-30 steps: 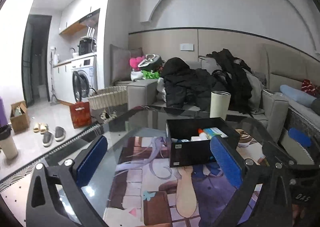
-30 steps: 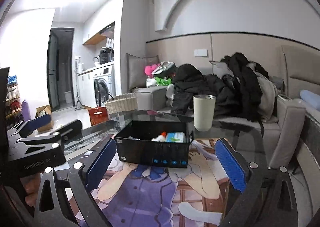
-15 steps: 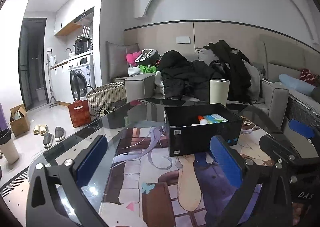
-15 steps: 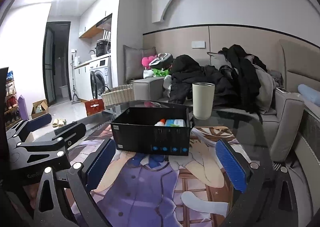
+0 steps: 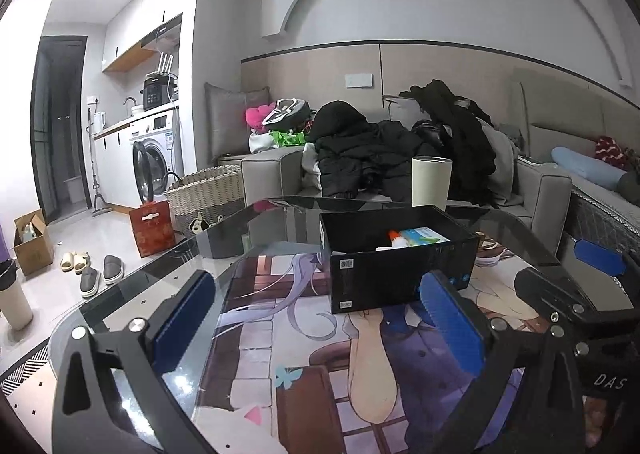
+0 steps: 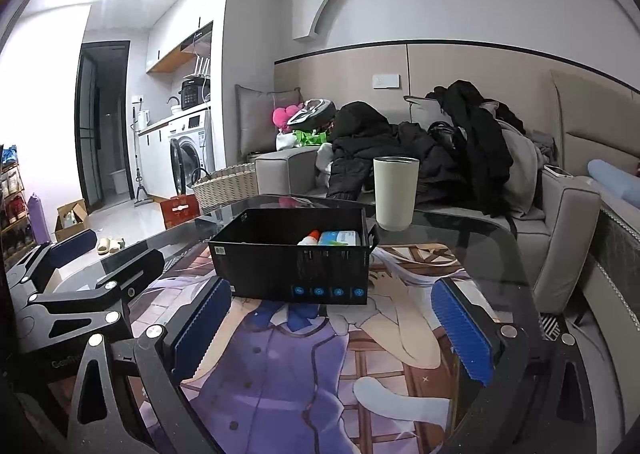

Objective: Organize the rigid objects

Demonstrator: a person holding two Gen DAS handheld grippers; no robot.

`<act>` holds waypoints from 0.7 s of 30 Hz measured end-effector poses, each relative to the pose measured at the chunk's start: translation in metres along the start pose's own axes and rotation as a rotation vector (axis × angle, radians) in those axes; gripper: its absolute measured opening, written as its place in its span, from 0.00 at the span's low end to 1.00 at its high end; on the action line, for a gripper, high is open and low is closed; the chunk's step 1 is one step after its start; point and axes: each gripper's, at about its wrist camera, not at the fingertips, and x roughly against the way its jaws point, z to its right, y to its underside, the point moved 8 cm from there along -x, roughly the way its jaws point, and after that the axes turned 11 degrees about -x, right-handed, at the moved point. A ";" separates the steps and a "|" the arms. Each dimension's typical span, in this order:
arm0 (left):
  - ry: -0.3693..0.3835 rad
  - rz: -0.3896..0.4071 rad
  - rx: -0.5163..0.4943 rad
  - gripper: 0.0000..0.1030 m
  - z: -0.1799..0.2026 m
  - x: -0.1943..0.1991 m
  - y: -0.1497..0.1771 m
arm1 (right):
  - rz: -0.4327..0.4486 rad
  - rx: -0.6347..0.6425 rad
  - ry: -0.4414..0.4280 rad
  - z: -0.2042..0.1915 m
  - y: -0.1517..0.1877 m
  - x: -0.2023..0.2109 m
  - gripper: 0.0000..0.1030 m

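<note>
left gripper point(image 5: 320, 330): fingers apart, empty, held low over near surface, aimed at box's left corner
black box point(image 6: 292, 258): mid surface point(image 6: 460, 238), open top, likely the sorting bin
box contents: white bottle point(image 6: 310, 238), teal packet point(image 6: 340, 237) lying inside at right end
right gripper point(image 6: 332, 330): fingers apart, empty, level, facing box front
cup point(image 6: 395, 192): upright, just beyond box's far right corner, looks unsorted

Left gripper point(image 5: 318, 324) spread wide, empty, facing black box point(image 5: 400, 268).
</note>
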 end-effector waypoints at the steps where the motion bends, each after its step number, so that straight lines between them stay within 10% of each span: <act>1: 0.000 -0.001 0.000 1.00 0.000 0.000 0.000 | -0.002 0.001 0.002 0.000 0.000 0.000 0.99; 21: 0.000 -0.020 0.004 1.00 -0.001 -0.002 0.004 | -0.048 -0.035 0.025 0.008 0.005 -0.006 0.99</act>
